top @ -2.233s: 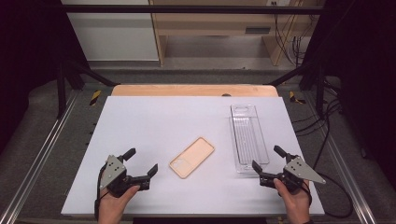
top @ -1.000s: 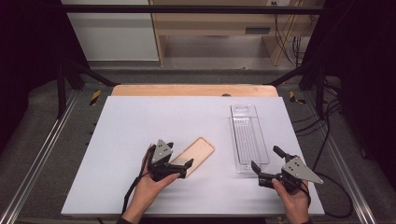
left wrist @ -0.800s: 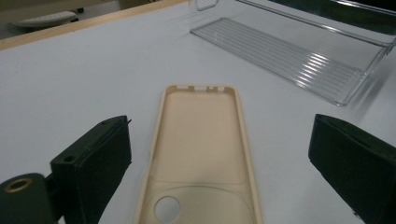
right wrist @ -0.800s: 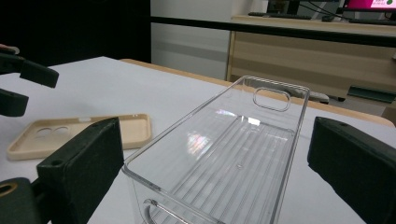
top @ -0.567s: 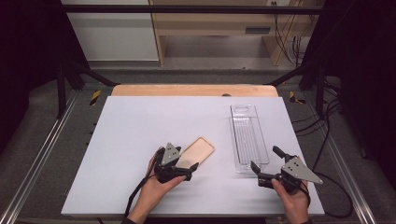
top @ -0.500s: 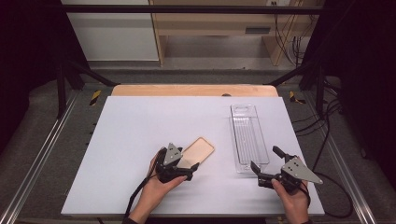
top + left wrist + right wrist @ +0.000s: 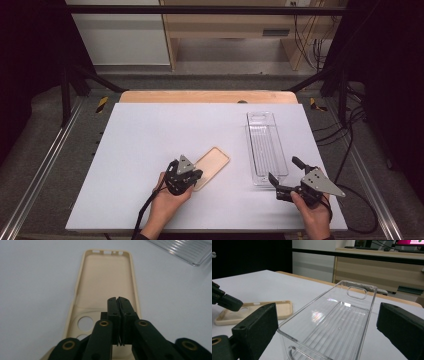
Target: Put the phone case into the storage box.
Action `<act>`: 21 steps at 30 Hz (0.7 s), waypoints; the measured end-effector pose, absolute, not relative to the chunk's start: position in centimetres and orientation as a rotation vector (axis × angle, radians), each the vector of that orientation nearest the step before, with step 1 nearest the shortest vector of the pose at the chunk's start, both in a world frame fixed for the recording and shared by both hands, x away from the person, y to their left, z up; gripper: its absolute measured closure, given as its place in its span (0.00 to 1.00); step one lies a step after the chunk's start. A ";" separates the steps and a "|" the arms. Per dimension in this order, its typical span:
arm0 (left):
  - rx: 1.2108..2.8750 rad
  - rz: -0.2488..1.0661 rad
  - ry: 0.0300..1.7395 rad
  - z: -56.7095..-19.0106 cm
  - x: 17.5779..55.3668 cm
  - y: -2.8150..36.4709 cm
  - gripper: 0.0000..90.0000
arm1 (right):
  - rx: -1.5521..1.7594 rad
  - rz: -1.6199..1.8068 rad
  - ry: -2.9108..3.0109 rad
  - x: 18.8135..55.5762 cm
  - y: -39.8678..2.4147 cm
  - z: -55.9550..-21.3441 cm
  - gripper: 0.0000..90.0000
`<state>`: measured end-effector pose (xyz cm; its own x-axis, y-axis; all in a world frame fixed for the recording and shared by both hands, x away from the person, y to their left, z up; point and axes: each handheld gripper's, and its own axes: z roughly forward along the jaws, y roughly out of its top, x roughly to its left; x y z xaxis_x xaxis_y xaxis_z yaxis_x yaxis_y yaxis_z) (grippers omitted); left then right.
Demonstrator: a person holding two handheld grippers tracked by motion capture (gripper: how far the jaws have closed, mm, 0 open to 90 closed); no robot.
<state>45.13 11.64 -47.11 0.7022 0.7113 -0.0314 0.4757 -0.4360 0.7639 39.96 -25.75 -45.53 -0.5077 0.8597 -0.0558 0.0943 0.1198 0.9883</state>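
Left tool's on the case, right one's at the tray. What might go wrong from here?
1. The left tool has just been closing, and its pads now meet with no wall of the case visible between them. A lift may come up empty or merely nudge the case.
2. The case lies flat on the table, so a pinch on its low rim may slip.
3. The right tool stands open at the near end of the tray, and a bump could shove the tray.
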 end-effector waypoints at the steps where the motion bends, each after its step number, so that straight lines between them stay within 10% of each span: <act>1: 2.130 0.361 0.908 -47.2 45.1 11.6 1.00 | 0.932 1.452 1.728 40.0 -25.8 -45.5 0.04; 21: 2.298 0.222 0.927 -46.8 42.6 16.2 1.00 | 0.934 1.427 1.736 40.0 -25.7 -45.6 0.05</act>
<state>42.62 16.17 -46.83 0.7366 0.6717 -0.0784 0.5630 -0.5449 0.6214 39.98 -25.71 -45.58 -0.5004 0.8631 -0.0679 0.1010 0.1360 0.9855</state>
